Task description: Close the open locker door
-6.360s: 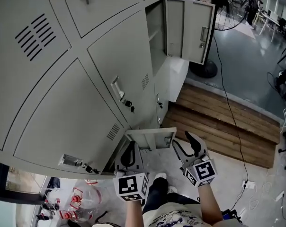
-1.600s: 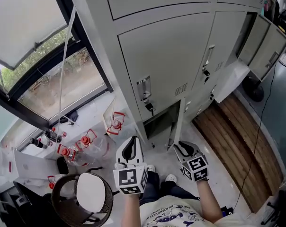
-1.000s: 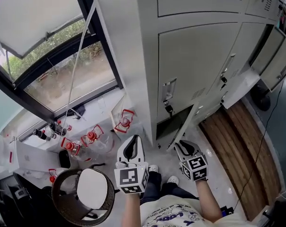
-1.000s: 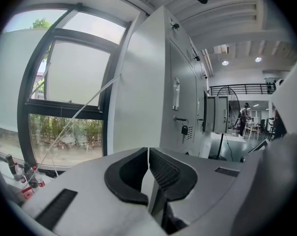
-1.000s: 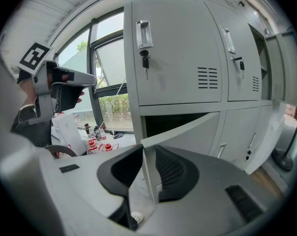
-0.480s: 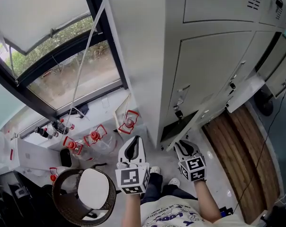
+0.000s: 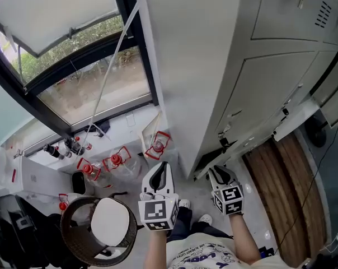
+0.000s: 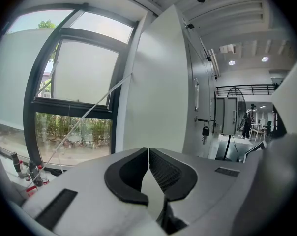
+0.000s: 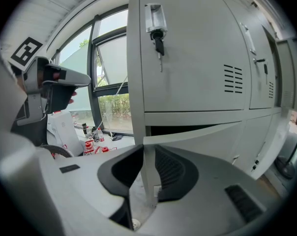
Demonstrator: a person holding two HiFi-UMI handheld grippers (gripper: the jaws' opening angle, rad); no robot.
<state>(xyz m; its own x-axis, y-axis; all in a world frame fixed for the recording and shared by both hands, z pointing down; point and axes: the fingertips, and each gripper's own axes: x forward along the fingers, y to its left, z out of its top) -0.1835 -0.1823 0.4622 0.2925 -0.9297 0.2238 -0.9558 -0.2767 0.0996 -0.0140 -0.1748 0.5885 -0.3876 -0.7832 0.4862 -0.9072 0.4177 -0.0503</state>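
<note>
Presently: bottom locker door pinched at its edge, ajar

Item, left gripper (image 7: 160, 168): 6 o'clock in the head view, jaws pressed together, nothing between them.
Item, right gripper (image 7: 217, 171): 5 o'clock, jaws pinching the free edge of the locker door (image 9: 207, 132). The door is in the bottom row, slightly ajar, with a dark gap along its top.
Item, locker bank (image 7: 258, 94): 2 o'clock.
Item, window (image 7: 74, 77): 10 o'clock, red-capped bottles (image 7: 116, 160) beneath.

Nothing here can be read; the dark print on the person's shirt (image 7: 205, 258) is cut off and too blurred.
</note>
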